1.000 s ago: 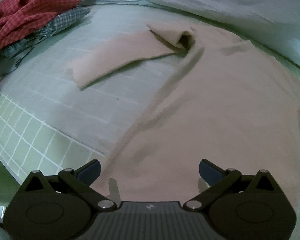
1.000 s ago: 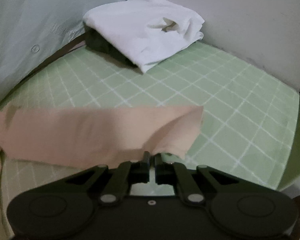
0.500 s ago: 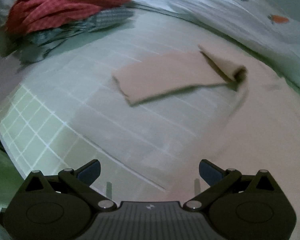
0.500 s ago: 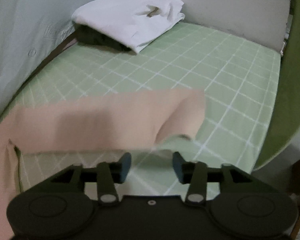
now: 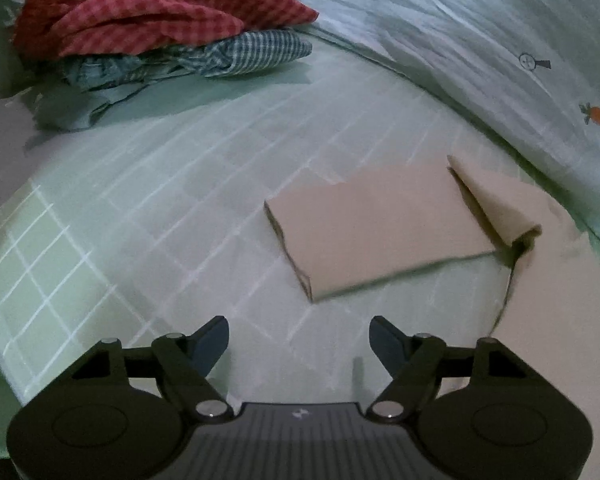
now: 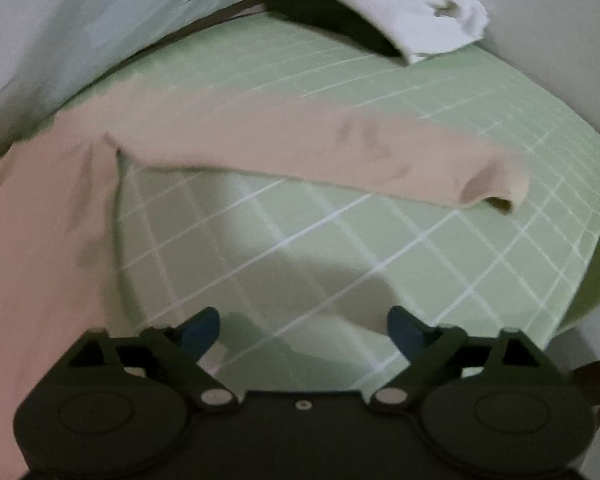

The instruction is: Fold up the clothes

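Peach long-sleeved knit top (image 5: pixel 560 320) lies spread on green grid bedsheet (image 6: pixel 440 128), sleeves out flat, body w/o folds. L gripper (image 5: pixel 298 336) & R gripper (image 6: pixel 304 328) both gaping, empty.

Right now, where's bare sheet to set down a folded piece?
Free: green checked sheet between red-and-blue clothes heap and beige shirt's left sleeve; also between its right sleeve and right gripper. Crowded: folded white stack.

One beige top (image 5: pixel 380 232), two crumpled checked garments (image 5: pixel 148 12) (red, blue), one folded white cloth (image 6: pixel 400 4).
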### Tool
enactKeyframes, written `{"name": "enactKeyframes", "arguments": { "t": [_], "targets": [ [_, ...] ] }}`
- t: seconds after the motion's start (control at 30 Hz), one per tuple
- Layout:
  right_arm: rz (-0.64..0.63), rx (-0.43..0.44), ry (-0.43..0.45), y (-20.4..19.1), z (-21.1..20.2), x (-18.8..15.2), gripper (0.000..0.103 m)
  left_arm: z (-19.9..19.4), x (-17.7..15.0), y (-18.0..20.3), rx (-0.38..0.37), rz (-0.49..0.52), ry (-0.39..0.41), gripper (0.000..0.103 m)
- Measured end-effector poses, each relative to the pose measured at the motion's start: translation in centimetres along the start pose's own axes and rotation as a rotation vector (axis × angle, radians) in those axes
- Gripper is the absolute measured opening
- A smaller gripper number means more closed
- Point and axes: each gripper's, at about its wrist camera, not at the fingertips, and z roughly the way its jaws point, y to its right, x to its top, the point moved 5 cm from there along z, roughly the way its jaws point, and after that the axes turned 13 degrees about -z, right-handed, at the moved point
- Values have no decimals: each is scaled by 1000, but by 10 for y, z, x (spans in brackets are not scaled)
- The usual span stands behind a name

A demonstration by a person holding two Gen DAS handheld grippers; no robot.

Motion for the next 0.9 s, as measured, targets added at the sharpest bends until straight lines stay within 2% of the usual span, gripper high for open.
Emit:
{"name": "enactKeyframes", "arguments": {
  "t": [0.07,0.37,0.4,0.43,0.47,0.53,0.6,0.77,0.9],
  "targets": [
    [-21,-14,4,-13,1,-2,103,6,6,2,-9,8,6,77],
    [50,-72,42,-28,0,-5,103,31,18,18,-16,145,4,77],
    [59,-80,47,-30,0,-6,103,33,20,20,-17,161,4,74],
    [66,-87,51,-31,0,-6,103,36,21,21,-17,176,4,61],
    [71,-92,55,-32,-1,-7,103,39,22,23,-18,191,3,54],
    [77,-98,60,-34,-1,-8,103,44,25,26,-19,222,3,23],
    [79,-98,58,-35,-1,-9,103,46,27,24,-32,212,-10,8],
    [84,-101,55,-36,-2,-9,103,35,34,-4,-5,128,22,7],
    [77,-99,63,-36,-2,-11,103,21,48,-47,66,13,82,6]
  ]
}}
